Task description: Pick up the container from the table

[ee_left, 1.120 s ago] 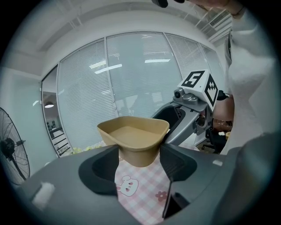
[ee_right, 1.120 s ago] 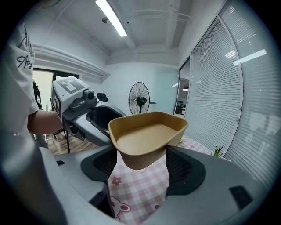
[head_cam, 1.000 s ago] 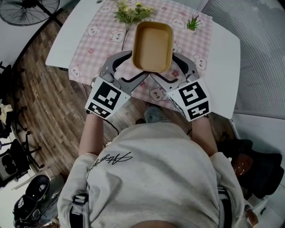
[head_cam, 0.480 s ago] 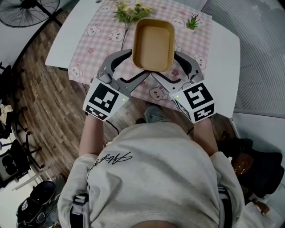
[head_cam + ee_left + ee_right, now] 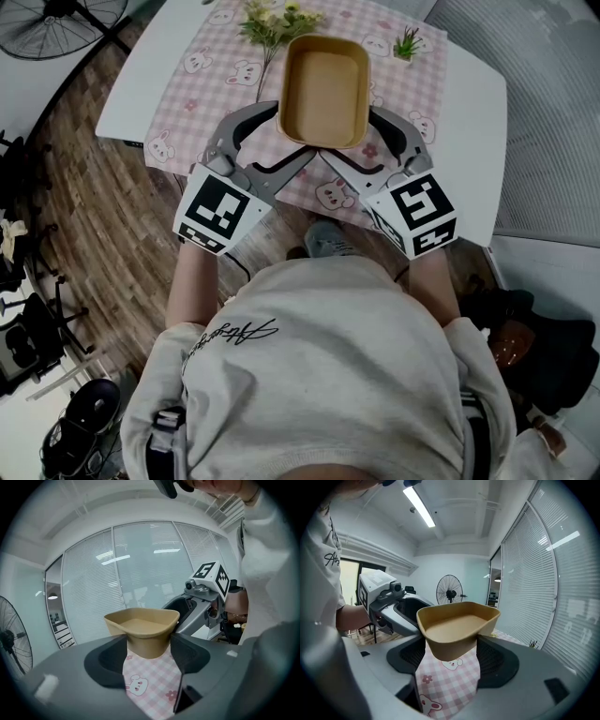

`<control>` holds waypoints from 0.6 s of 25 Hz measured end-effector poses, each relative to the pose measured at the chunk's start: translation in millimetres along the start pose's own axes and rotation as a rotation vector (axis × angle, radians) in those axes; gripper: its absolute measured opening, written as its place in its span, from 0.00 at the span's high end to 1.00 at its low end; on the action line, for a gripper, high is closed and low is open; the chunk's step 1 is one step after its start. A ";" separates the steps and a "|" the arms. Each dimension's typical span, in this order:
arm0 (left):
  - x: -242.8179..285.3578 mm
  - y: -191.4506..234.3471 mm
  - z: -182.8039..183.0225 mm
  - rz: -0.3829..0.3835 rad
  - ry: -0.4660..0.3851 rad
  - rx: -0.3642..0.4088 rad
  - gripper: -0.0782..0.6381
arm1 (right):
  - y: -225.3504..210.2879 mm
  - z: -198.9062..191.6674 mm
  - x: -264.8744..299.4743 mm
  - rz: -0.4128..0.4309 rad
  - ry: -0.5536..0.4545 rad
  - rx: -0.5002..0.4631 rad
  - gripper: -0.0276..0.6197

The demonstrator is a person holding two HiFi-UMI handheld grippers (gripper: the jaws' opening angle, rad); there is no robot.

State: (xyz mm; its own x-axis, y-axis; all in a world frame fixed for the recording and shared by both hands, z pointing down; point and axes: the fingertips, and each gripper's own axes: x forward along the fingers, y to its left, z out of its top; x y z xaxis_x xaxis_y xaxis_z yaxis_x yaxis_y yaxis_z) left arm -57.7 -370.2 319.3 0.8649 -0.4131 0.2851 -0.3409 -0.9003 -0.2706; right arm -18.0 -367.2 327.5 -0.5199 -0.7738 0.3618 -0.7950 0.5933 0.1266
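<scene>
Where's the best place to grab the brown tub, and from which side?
The two near corners, from the person's side. The container is wide, with walls tapering under a flared rim, so the left tool and right tool each pinch one corner.

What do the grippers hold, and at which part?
The tan container: the left gripper clamps its near left corner, the right gripper its near right corner, both below the rim.
</scene>
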 end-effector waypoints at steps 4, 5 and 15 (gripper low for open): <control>-1.0 -1.6 1.3 -0.002 -0.002 0.002 0.49 | 1.2 -0.3 -1.5 0.012 -0.008 0.013 0.43; -1.0 -1.2 1.7 -0.003 -0.004 0.000 0.49 | 0.8 0.3 -1.4 0.014 -0.009 0.015 0.43; -1.6 2.8 1.6 -0.002 -0.005 -0.003 0.49 | 0.3 3.0 2.0 0.018 -0.018 0.013 0.44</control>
State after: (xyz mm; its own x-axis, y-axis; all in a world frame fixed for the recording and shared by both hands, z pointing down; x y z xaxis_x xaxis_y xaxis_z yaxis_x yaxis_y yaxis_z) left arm -59.4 -371.8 316.5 0.8674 -0.4104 0.2815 -0.3400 -0.9017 -0.2670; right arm -20.2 -369.3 325.5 -0.5400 -0.7667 0.3471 -0.7890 0.6047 0.1083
